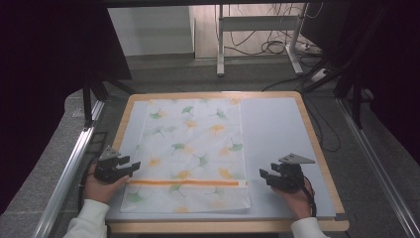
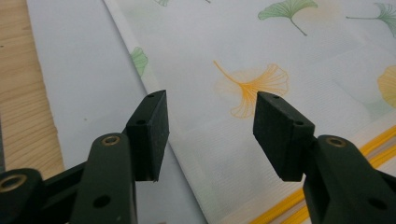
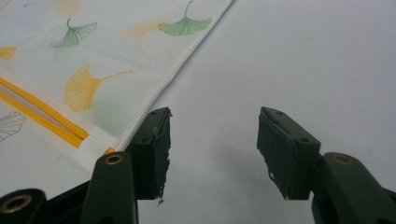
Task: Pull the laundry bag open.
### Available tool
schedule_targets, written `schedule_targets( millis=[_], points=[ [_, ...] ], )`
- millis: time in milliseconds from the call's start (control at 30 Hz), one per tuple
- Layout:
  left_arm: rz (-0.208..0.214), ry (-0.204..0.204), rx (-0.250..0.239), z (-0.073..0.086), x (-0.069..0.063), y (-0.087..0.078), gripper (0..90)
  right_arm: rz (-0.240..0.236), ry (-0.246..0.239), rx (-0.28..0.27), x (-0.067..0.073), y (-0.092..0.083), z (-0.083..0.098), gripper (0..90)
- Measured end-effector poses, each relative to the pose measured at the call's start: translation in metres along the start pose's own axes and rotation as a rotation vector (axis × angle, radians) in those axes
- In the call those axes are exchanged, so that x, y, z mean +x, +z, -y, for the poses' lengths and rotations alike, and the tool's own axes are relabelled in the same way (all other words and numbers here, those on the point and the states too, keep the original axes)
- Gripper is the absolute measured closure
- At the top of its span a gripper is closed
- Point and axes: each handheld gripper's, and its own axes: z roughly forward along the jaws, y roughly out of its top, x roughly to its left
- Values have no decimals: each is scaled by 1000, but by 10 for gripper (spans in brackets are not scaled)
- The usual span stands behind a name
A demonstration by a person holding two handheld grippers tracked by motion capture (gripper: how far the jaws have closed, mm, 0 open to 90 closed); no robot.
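On the pale mat (image 1: 277, 134) the ginkgo-print pillowcase (image 1: 193, 148) lies flat and smoothed, its orange zipper (image 1: 185, 183) closed, with the left gripper (image 1: 130, 166) and right gripper (image 1: 265, 176) flanking it, jaws wide, empty, so little seems left.

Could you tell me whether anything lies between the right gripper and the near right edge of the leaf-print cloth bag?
Nothing visible does. The right gripper sits with its jaws open just off the leaf-print cloth bag, and between them lies bare pale blue mat. In the right gripper view its jaws stand beside the bag's edge, by the end of the orange zip.
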Motion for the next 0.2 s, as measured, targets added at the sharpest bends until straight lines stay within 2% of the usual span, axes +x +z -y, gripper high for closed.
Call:
schedule_targets(
  millis=[200],
  points=[
    [18,10,-8,0,-3,-3,481,19,-12,5,1,0,0,405]
  ],
)
